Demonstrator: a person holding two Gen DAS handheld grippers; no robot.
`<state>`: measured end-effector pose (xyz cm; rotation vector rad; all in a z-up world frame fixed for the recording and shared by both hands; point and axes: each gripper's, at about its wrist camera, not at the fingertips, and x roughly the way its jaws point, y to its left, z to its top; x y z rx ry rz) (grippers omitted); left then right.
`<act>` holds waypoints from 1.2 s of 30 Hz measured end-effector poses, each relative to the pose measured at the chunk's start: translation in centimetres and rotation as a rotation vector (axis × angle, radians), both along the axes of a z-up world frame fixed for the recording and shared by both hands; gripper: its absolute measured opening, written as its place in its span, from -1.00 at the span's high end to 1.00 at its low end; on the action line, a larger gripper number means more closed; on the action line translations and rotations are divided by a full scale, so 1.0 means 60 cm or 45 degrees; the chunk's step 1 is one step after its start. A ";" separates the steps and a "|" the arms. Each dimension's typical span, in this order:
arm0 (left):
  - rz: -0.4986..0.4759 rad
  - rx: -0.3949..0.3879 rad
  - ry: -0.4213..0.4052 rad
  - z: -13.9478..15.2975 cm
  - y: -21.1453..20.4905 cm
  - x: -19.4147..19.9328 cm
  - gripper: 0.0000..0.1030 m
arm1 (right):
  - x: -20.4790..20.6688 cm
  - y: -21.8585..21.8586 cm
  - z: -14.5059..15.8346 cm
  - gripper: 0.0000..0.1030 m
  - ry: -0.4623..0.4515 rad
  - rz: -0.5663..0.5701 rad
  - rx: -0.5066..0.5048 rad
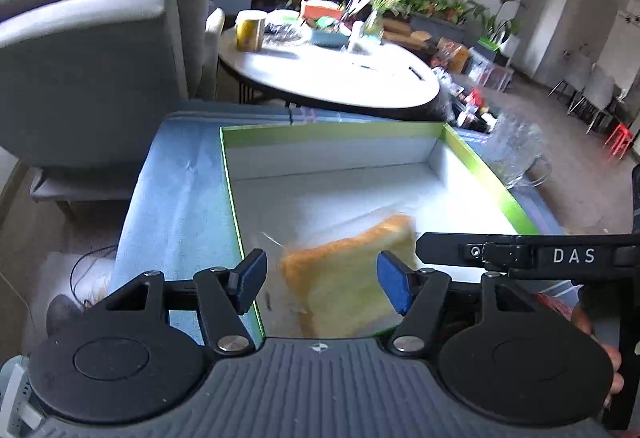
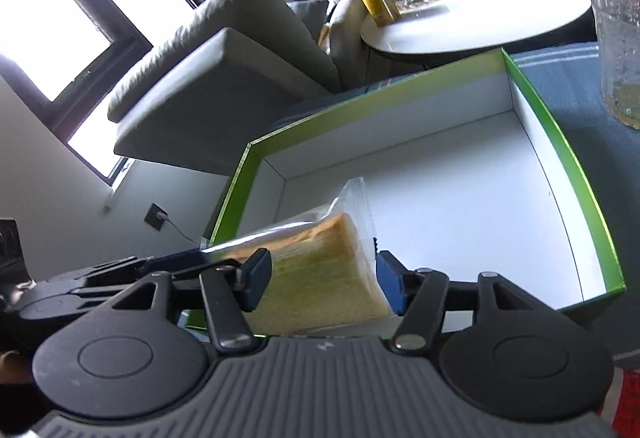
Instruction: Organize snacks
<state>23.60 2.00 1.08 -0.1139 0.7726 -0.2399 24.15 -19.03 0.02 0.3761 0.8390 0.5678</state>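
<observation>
A wrapped bread slice (image 2: 320, 270) sits tilted in the near-left corner of the green-rimmed box (image 2: 560, 158). The right gripper (image 2: 322, 284) has its fingers apart on either side of the slice; contact cannot be judged. The left gripper (image 1: 320, 286) also has its fingers spread, over the blurred slice (image 1: 348, 278) and the box (image 1: 480, 158). A glass mug (image 2: 620, 58) stands beside the box.

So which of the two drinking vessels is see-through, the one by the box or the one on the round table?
The glass mug beside the green box on the blue cloth is see-through, with yellowish liquid at its bottom. The yellow cup on the round white table is opaque.
</observation>
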 end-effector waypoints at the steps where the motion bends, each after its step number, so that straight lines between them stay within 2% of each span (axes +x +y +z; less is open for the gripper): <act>1: -0.006 -0.008 -0.017 0.006 0.002 -0.009 -0.19 | -0.007 0.000 0.005 -0.55 -0.015 0.003 -0.004; 3: -0.007 -0.012 -0.057 0.018 0.007 -0.030 -0.26 | -0.020 0.001 0.016 -0.55 -0.043 0.016 -0.006; 7: 0.011 0.031 -0.100 0.028 0.017 -0.070 -0.26 | -0.050 0.001 0.033 -0.55 -0.091 0.039 0.017; 11: 0.044 0.069 -0.077 0.018 0.032 -0.110 -0.26 | -0.082 0.005 0.045 -0.55 -0.136 0.061 0.019; 16: 0.044 0.030 -0.043 0.000 0.049 -0.162 -0.26 | -0.117 0.017 0.049 -0.55 -0.181 0.093 -0.004; 21: 0.040 0.124 0.003 -0.035 0.034 -0.194 -0.25 | -0.141 0.030 0.042 -0.55 -0.166 0.109 0.002; 23: 0.025 0.113 0.029 -0.051 0.032 -0.206 -0.09 | -0.152 0.034 0.042 -0.55 -0.166 0.117 -0.005; 24: 0.010 0.103 0.031 -0.057 0.031 -0.214 -0.06 | -0.159 0.036 0.042 -0.55 -0.170 0.123 -0.011; 25: -0.001 0.112 0.010 -0.061 0.029 -0.225 0.05 | -0.165 0.038 0.042 -0.55 -0.175 0.128 -0.018; 28: -0.041 0.162 -0.038 -0.064 0.024 -0.250 0.11 | -0.180 0.043 0.041 -0.55 -0.181 0.129 -0.029; 31: -0.038 0.147 -0.086 -0.052 0.034 -0.272 0.25 | -0.188 0.046 0.040 -0.55 -0.173 0.126 -0.033; 34: -0.039 0.091 -0.156 -0.024 0.045 -0.290 0.29 | -0.196 0.048 0.043 -0.55 -0.183 0.131 -0.034; 36: -0.095 0.005 -0.198 0.001 0.049 -0.303 0.29 | -0.205 0.048 0.045 -0.55 -0.197 0.138 -0.036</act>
